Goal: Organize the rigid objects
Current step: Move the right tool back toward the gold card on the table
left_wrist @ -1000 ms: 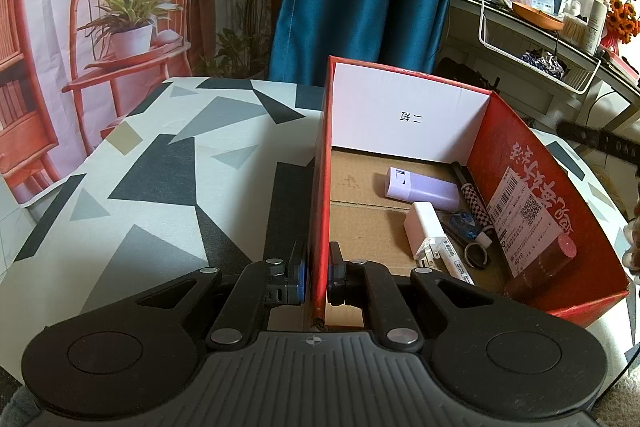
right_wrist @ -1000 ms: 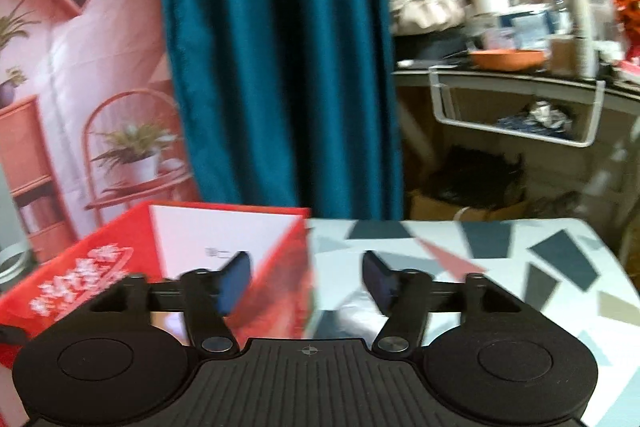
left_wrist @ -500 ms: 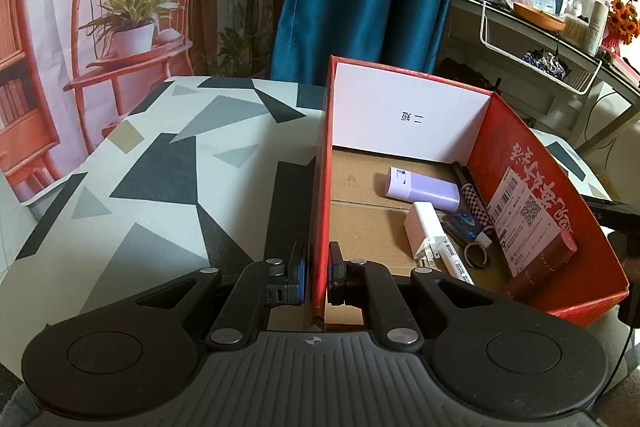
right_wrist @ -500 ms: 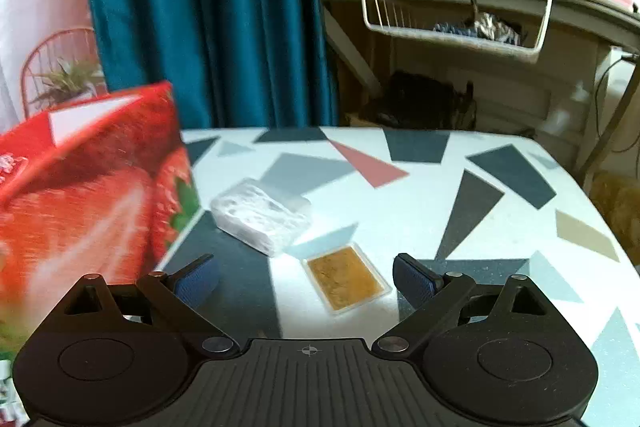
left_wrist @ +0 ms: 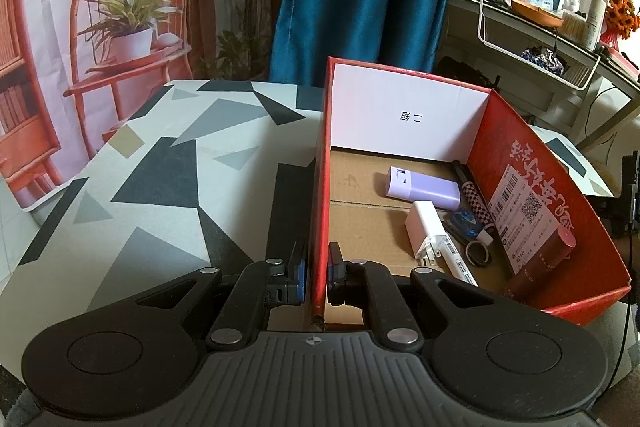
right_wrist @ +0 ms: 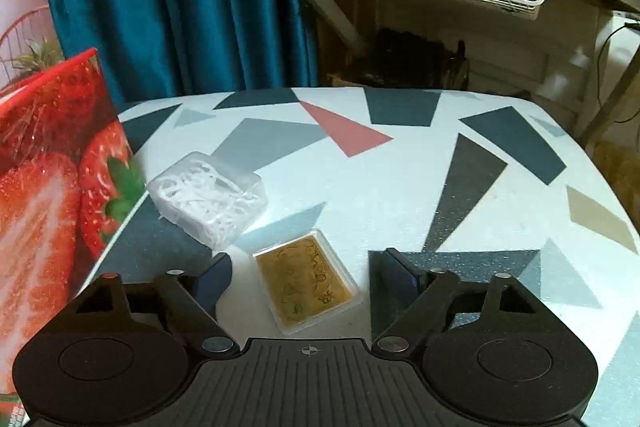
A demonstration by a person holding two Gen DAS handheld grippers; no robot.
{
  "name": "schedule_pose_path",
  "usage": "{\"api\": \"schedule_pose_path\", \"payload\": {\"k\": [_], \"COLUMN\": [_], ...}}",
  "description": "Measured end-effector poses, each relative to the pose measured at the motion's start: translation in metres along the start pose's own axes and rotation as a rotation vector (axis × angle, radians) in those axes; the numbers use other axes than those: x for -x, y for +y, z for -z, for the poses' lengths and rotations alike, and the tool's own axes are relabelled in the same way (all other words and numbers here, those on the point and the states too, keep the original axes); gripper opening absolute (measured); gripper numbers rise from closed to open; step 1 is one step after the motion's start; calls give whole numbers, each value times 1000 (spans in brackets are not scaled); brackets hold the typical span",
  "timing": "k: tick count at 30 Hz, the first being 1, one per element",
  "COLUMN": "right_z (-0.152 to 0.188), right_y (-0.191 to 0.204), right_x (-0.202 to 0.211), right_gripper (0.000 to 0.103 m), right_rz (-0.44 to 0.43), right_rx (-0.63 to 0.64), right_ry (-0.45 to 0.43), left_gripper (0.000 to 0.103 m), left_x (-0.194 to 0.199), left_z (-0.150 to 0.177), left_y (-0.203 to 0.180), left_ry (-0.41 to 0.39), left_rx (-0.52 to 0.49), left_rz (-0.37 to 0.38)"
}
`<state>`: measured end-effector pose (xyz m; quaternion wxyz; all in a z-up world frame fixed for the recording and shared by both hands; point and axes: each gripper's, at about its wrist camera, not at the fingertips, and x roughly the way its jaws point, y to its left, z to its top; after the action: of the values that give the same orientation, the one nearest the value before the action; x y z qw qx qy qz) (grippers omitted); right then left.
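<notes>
While the red box (left_wrist: 520, 163) already holds a lilac case (left_wrist: 422, 187), a white charger (left_wrist: 426, 227) and pens, two items are left on the counter (right_wrist: 400, 187): a gold card case (right_wrist: 306, 283) and a clear box of clips (right_wrist: 208, 201). The card case is framed by the right gripper (right_wrist: 306, 277), whose wide jaws have just been narrowing without touching it. The box's wall is clamped by the left gripper (left_wrist: 316, 273).

I see a red cardboard box (left_wrist: 516, 163) with a glossy printed outside, a plain brown corrugated floor and a white paper end wall. The gold card (right_wrist: 306, 281) sits in a clear hard plastic case. The desk (right_wrist: 400, 195) wears a matt, finely grained patterned cover.
</notes>
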<state>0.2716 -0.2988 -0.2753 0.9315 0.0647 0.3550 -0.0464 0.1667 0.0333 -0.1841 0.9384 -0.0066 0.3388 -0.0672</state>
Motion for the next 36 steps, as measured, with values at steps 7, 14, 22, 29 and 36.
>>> {"api": "schedule_pose_path", "payload": {"k": [7,14,22,29,36], "right_z": [8,12,26,38,44], "right_y": [10,23,51,66,72], "right_x": [9,15,29,38,42], "right_gripper": [48,47,47,46,45], "right_rz": [59,13,-7,8,-78], "right_rx": [36,18,48,113,165], "right_ry": [-30,-15,-13,-35,-49], "left_gripper": [10,10,10,10,10], "left_x": [1,2,2,1,1], "left_z": [-1,-1,-1,0,0], "left_y": [0,1,1,1,2], "left_ry": [-3,-4,-4,-4,-6], "left_rx": [1,3,6,10,16], "left_rz": [0,0,2,6,9]}}
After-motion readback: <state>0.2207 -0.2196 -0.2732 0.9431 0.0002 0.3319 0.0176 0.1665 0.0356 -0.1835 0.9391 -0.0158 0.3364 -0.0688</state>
